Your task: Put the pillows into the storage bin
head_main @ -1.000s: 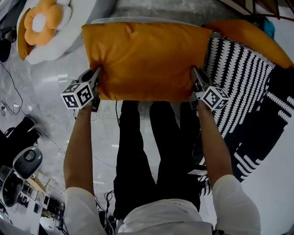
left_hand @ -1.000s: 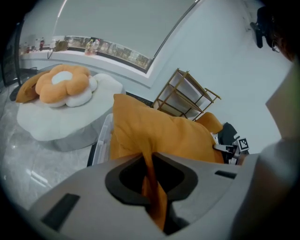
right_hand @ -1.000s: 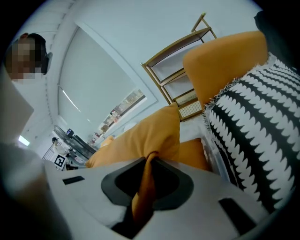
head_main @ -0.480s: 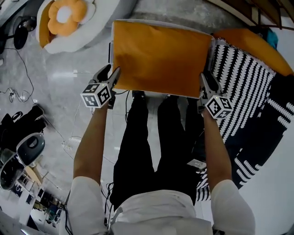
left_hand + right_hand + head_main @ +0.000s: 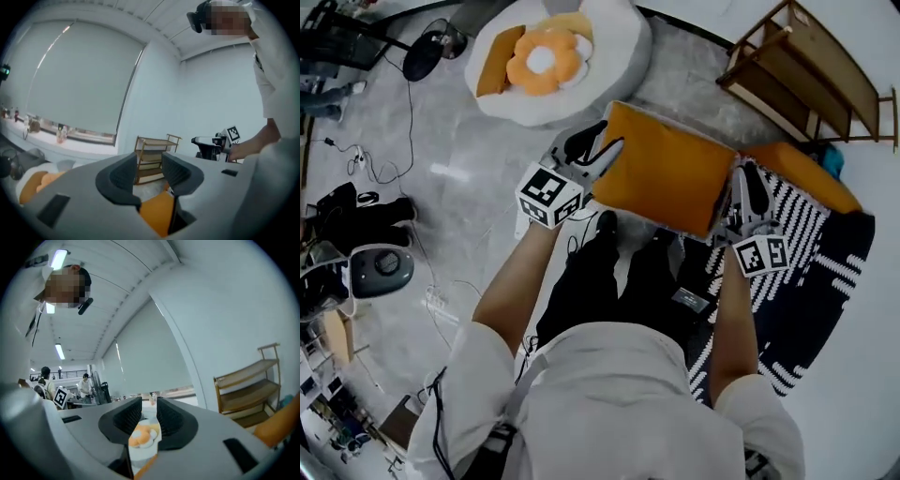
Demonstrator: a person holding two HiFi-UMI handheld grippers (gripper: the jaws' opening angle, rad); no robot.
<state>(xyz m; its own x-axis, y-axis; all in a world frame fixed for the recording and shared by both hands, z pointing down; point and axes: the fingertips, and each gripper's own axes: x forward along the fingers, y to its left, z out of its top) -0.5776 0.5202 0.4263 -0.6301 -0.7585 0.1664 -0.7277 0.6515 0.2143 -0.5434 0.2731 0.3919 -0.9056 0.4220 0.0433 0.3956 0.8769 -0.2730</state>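
An orange pillow (image 5: 666, 173) lies below my hands, with the pale rim of the storage bin (image 5: 698, 234) showing along its edges. My left gripper (image 5: 602, 142) hangs above the pillow's left end and my right gripper (image 5: 748, 180) above its right end. Both are open; their jaws have just been closing partway with nothing between them. In the left gripper view the gripper (image 5: 149, 171) frames the wooden shelf, with the orange pillow (image 5: 157, 213) low behind the jaws. In the right gripper view the gripper (image 5: 149, 416) frames the distant flower cushion (image 5: 143, 437).
A white round bed with an orange flower cushion (image 5: 544, 61) sits at the back left. A wooden shelf (image 5: 806, 66) stands at the back right. A black-and-white patterned pillow (image 5: 797, 262) and another orange pillow (image 5: 802, 173) lie to the right. Cables and a black fan (image 5: 427, 56) are on the left floor.
A second ago both grippers were shut on the orange pillow's ends. They have let go and risen high above it; the pillow stays down in the bin.
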